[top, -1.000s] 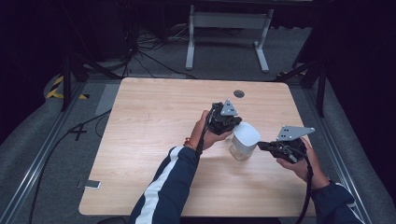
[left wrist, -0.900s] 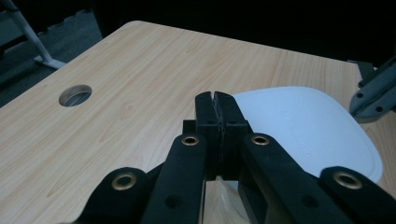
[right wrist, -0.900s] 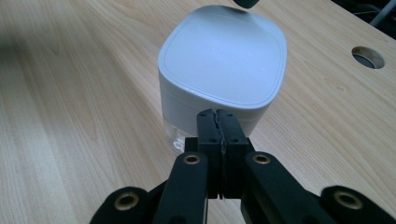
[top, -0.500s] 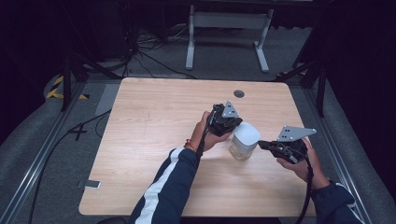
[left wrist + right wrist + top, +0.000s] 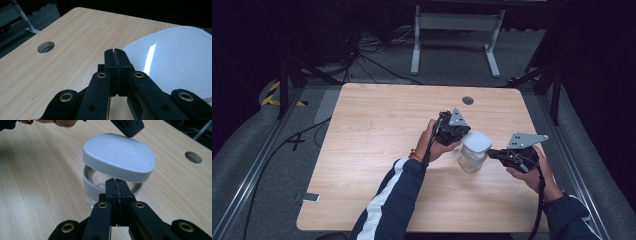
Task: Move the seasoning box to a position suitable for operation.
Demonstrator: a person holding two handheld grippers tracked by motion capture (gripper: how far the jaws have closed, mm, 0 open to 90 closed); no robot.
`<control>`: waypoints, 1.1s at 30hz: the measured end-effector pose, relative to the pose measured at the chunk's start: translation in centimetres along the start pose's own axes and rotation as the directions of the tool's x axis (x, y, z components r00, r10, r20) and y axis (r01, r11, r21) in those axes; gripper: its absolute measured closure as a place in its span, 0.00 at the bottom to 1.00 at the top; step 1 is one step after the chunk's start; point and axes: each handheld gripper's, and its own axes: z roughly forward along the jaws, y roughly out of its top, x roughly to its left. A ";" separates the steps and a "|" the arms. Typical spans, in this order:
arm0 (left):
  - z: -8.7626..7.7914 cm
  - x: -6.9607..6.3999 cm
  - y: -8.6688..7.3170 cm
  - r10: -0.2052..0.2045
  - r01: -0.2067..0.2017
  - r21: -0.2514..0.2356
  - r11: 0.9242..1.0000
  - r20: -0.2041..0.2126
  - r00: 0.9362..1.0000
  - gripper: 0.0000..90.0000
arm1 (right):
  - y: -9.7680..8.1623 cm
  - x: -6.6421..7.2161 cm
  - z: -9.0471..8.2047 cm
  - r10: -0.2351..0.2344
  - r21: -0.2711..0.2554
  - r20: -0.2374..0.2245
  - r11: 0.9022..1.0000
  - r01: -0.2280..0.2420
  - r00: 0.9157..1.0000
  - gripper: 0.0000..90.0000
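In the high view, a clear jar (image 5: 473, 157) is seen standing on the table (image 5: 377, 130), right of centre, with a white lid (image 5: 476, 141) on top. The left gripper (image 5: 460, 134) is held at the lid's far-left edge, and the right gripper (image 5: 492, 153) is pointed at the jar from the right, close beside it. A small hole (image 5: 468, 100) is seen in the tabletop near the far edge.

In the left gripper view, the left gripper (image 5: 116, 53) is shown with jaws pressed together on nothing, their tips just beside the lid (image 5: 175, 62) at its edge — contact cannot be told.

In the right gripper view, the right gripper (image 5: 116, 183) is likewise closed flat with nothing between the jaws, its tips in front of the jar (image 5: 100, 190), just under the lid's rim. The lid (image 5: 118, 156) is seen tilted and raised on the near side — a gap is open between it and the jar's collar, so it is not seated.

The lid is judged to be either half pushed off or not yet pressed home; which of the two cannot be told. Either way the work is judged midway: the lid is still to be lifted clear or levelled and pushed down, with closed jaws used as pushers.
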 end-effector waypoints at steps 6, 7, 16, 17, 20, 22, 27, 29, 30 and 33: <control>0.3 0.2 -0.3 0.000 0.000 0.023 1.000 -0.001 1.000 1.00 | 0.5 -0.2 0.0 0.003 -0.015 0.006 1.000 -0.003 1.000 1.00; 0.4 0.2 -0.4 0.008 -0.008 0.035 0.999 -0.005 1.000 1.00 | 0.6 -0.2 0.1 0.001 -0.011 0.006 1.000 -0.001 1.000 1.00; -3.9 0.4 -1.8 0.038 -0.037 0.026 0.999 -0.040 0.998 0.96 | 0.8 -0.4 0.0 0.008 -0.030 0.004 1.000 -0.008 1.000 1.00; -4.7 0.3 -2.5 0.036 -0.034 0.037 0.999 -0.049 0.998 0.96 | 0.8 -0.4 0.0 0.009 -0.034 0.006 0.999 -0.009 1.000 1.00; -7.1 0.3 -4.8 0.041 -0.036 0.078 0.996 -0.063 0.997 0.95 | 1.0 -0.5 0.0 0.008 -0.037 0.003 0.999 -0.008 1.000 1.00; -8.4 0.4 -6.1 0.040 -0.032 0.106 0.994 -0.075 0.996 0.95 | 1.0 -0.4 -0.1 0.008 -0.038 0.005 0.999 -0.008 1.000 1.00; -11.0 -0.2 -9.2 0.055 -0.039 0.166 0.985 -0.092 0.994 0.93 | 1.0 -0.7 0.0 0.014 -0.045 0.005 0.999 -0.014 1.000 1.00; -11.3 -0.4 -9.6 0.064 -0.045 0.180 0.983 -0.099 0.993 0.92 | 1.0 -0.8 0.0 0.017 -0.047 0.001 0.999 -0.017 1.000 1.00; -12.2 -0.8 -10.9 0.077 -0.054 0.207 0.977 -0.106 0.991 0.93 | 1.0 -0.8 0.0 0.010 -0.052 0.003 0.999 -0.010 1.000 1.00; -13.6 -0.9 -12.8 0.058 -0.030 0.215 0.976 -0.125 0.990 0.92 | 1.1 -0.8 -0.4 0.007 -0.055 0.007 0.998 -0.007 1.000 1.00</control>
